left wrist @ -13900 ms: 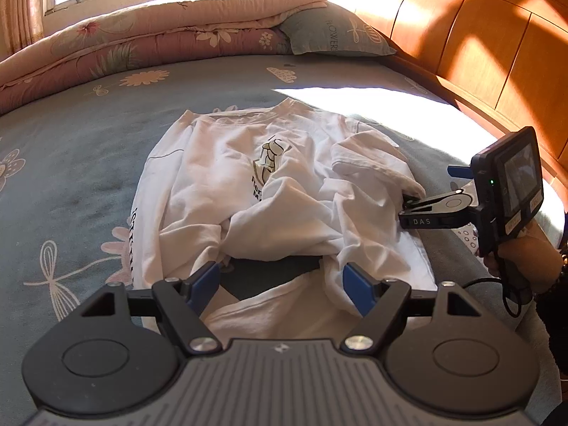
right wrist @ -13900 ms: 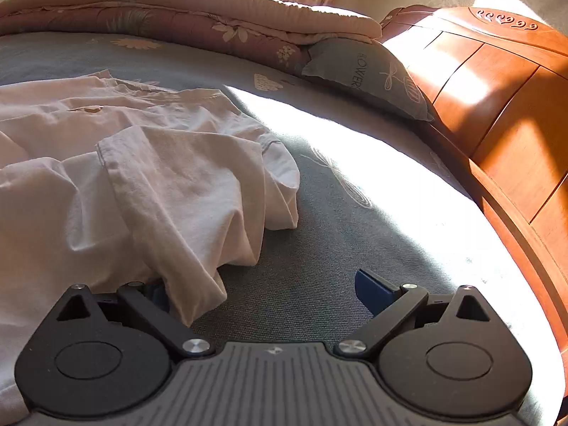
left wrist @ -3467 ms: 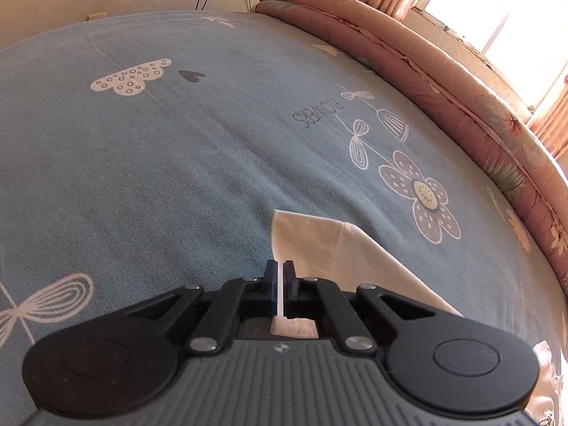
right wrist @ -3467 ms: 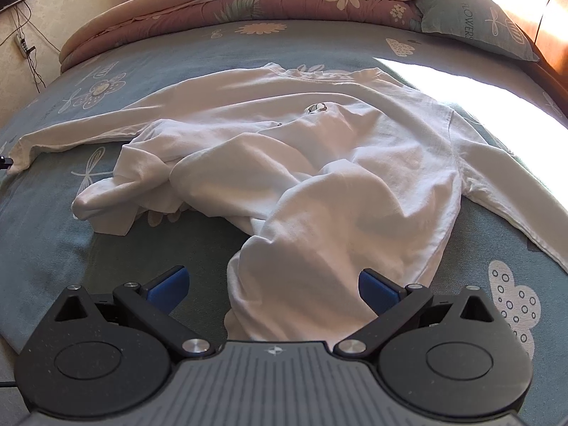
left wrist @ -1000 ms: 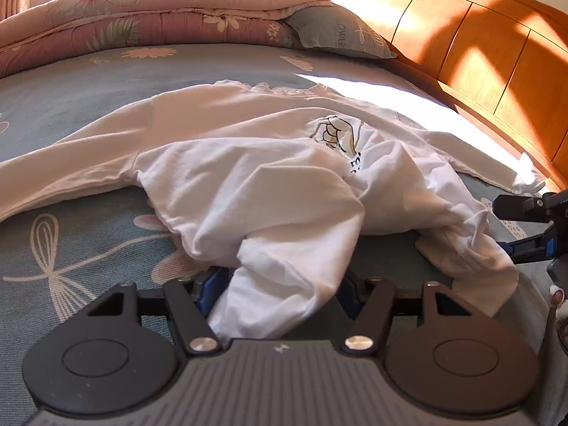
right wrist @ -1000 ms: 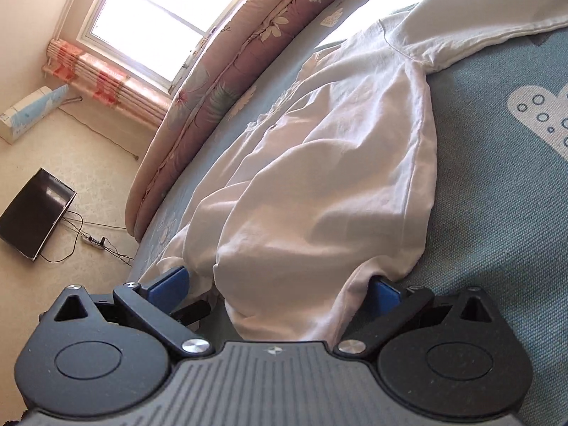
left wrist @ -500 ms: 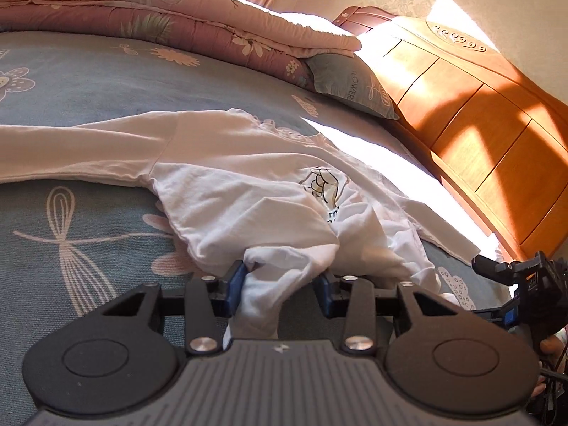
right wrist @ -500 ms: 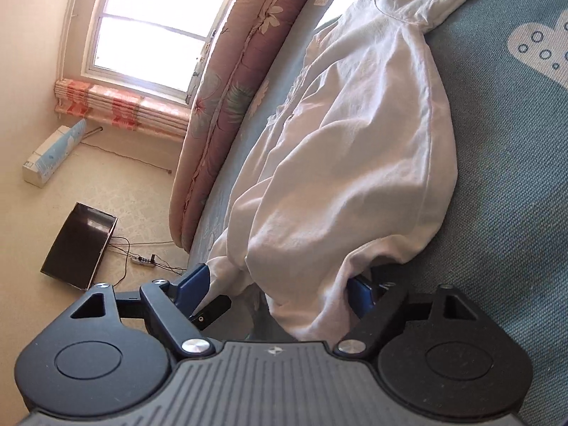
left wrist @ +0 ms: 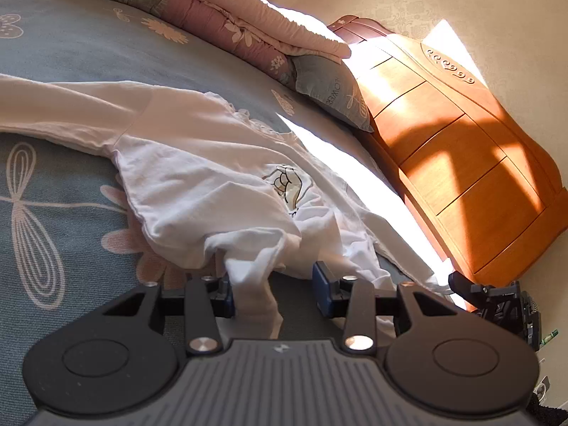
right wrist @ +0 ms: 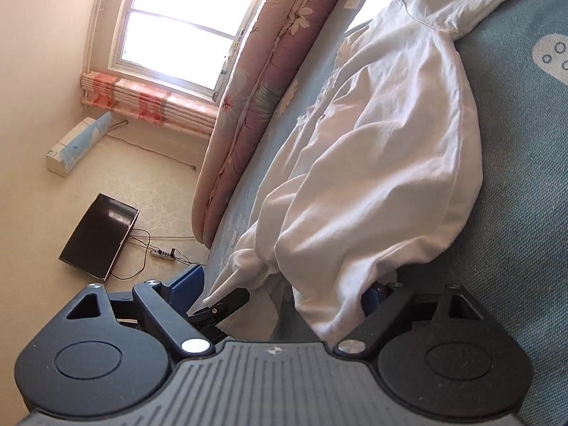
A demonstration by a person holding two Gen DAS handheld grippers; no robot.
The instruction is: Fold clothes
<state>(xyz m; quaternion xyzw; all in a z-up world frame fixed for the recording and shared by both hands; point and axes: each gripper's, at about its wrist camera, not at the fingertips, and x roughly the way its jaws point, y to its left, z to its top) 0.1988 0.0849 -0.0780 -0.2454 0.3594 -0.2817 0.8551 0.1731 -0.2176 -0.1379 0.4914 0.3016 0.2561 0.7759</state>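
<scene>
A white long-sleeve shirt (left wrist: 198, 163) with a small print (left wrist: 287, 184) on its chest lies crumpled on the blue-grey flowered bed sheet (left wrist: 53, 213). My left gripper (left wrist: 275, 294) is at the shirt's near hem. A bunch of fabric hangs between its blue pads against the left one, with a dark gap to the right pad. My right gripper (right wrist: 280, 287) is at the other hem corner of the shirt (right wrist: 383, 163), and its jaws are opening. Cloth lies between them against the right pad, far from the left. Each gripper shows in the other's view: right gripper (left wrist: 490, 294), left gripper's finger (right wrist: 227, 301).
A rolled pink quilt (left wrist: 213, 10) and a grey-blue pillow (left wrist: 330, 85) lie at the far side of the bed. The wooden headboard (left wrist: 461, 149) runs along the right. The strongly rolled right wrist view shows a window (right wrist: 184, 32) and a dark screen (right wrist: 99, 238) with cables.
The left pads have drawn closer together around the hem bunch, and that view has rolled and lifted. The right jaws narrowed, then widened a little, and the right view has tilted further.
</scene>
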